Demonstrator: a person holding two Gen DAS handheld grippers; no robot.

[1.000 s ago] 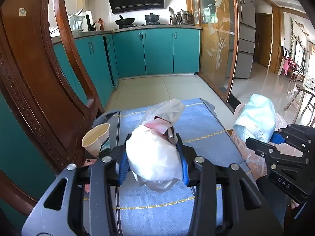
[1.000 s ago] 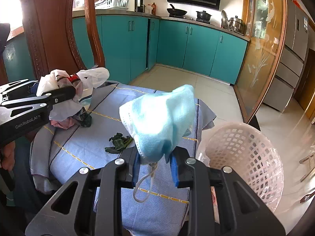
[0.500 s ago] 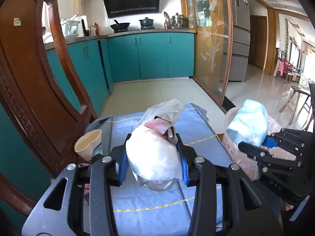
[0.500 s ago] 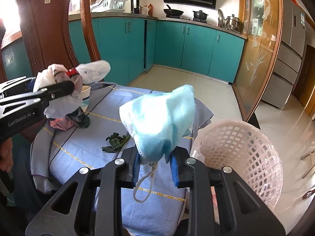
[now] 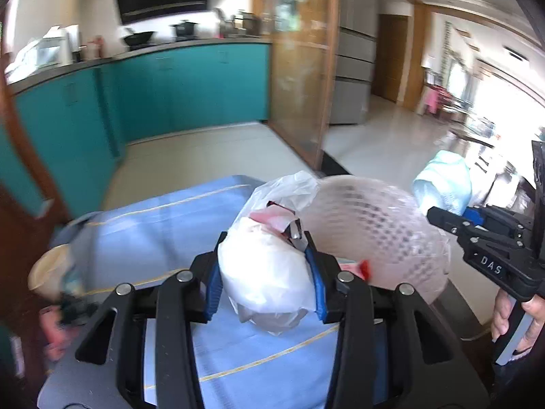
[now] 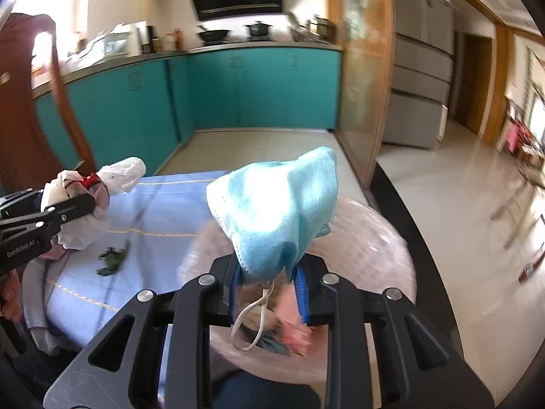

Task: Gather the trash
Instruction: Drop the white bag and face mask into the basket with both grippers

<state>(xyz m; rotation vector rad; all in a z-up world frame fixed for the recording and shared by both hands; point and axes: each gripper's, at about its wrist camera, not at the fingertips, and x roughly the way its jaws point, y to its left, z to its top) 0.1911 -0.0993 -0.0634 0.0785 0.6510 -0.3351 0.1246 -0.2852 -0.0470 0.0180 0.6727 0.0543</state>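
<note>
Crumpled white plastic, a bag (image 5: 267, 269) with scraps of red and pink wrapper poking from its top, sits pinched between the blue pads of the left gripper (image 5: 265, 272), held above the blue cloth (image 5: 163, 225) that covers the table. The right gripper (image 6: 267, 279) is clamped on a pale blue face mask (image 6: 279, 211), whose white ear loop (image 6: 252, 320) dangles below the pads; the mask hangs right over the mouth of the pink mesh basket (image 6: 374, 238), which stands just off the table's edge (its inside shows blurred pink and dark scraps, too smeared to name). From the left wrist view the basket (image 5: 374, 225) lies just beyond the bag and to its right, with the right gripper (image 5: 456, 211) and its mask (image 5: 442, 184) at the basket's far side, a hand (image 5: 514, 310) wrapped round the handle below. On the cloth a small dark green scrap (image 6: 112, 259) lies loose, and a paper cup (image 5: 47, 269) rests at the table's left edge beside a dark wooden chair back (image 6: 24, 102). Teal cabinets (image 5: 190, 88) line the kitchen behind
</note>
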